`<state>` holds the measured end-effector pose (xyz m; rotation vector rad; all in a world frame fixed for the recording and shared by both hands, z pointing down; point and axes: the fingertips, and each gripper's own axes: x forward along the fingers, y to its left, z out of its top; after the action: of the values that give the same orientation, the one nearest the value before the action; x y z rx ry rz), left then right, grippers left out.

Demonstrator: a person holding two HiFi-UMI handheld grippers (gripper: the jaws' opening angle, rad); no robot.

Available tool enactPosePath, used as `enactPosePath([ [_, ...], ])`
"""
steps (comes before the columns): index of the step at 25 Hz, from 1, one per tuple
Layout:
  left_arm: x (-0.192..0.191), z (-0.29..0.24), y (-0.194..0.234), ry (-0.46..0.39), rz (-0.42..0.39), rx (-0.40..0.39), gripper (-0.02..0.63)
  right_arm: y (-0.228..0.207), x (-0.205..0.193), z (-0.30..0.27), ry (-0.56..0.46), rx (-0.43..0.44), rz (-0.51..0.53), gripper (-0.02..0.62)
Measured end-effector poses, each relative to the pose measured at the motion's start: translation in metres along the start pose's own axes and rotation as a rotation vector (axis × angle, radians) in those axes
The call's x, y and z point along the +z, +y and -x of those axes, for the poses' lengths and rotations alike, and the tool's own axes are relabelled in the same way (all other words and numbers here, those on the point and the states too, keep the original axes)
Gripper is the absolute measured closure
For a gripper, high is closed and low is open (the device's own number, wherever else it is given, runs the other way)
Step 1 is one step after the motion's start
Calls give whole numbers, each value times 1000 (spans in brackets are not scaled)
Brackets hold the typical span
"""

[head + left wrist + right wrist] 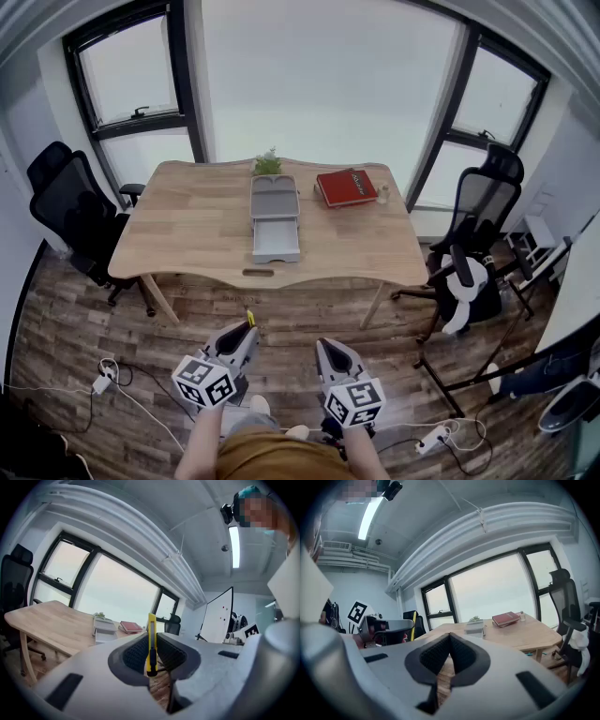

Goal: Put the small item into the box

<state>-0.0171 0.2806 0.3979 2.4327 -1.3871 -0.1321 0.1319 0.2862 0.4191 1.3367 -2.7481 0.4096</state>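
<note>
Wooden table (187, 230) stands at the far side of the room in the head view; on it, near the middle, is a grey box (275, 199) with its drawer (276, 240) pulled out toward the near side; a small green plant (268, 165) is just behind the box and a red book (347, 187) lies to the right of it. Both grippers are low and near, over the wooden floor (309, 314) and well apart from the table. The left gripper (247, 330) carries a yellow cutter (250, 320) at its tip; the right gripper (325, 346) is just beside it on the right.

In the left gripper view the jaws are pressed on the yellow cutter, one pad on each flat side; the cutter stands upright and its top reaches above the jaws; the box and the book show far behind, on the table.

In the right gripper view the jaws are closed together with nothing between them; the left gripper with the cutter shows at the left; the table is far ahead.
</note>
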Motion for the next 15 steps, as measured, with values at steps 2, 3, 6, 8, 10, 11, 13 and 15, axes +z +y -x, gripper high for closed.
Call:
enactPosePath([
  [2, 2, -3, -2, -2, -7, 2, 549, -1, 0, 3, -2, -2, 2, 592],
  [3, 2, -5, -4, -1, -11, 1, 549, -2, 0, 5, -2, -3, 3, 592],
  [6, 3, -12, -9, 0, -16, -11, 549, -7, 3, 8, -2, -8, 5, 592],
  [8, 4, -16, -12, 2, -17, -18, 550, -12, 6, 9, -9, -16, 7, 592],
  [10, 5, -19, -13, 1, -22, -22, 549, -16, 9, 10, -16, -22, 8, 592],
  [11, 6, -20, -13, -1, -23, -22, 549, -17, 10, 10, -19, -24, 7, 592],
  [13, 8, -21, -13, -3, -23, -20, 550, -21, 13, 10, -23, -22, -4, 592],
  [15, 10, -24, -10, -1, -14, -13, 549, -24, 17, 8, -33, -2, -20, 591],
])
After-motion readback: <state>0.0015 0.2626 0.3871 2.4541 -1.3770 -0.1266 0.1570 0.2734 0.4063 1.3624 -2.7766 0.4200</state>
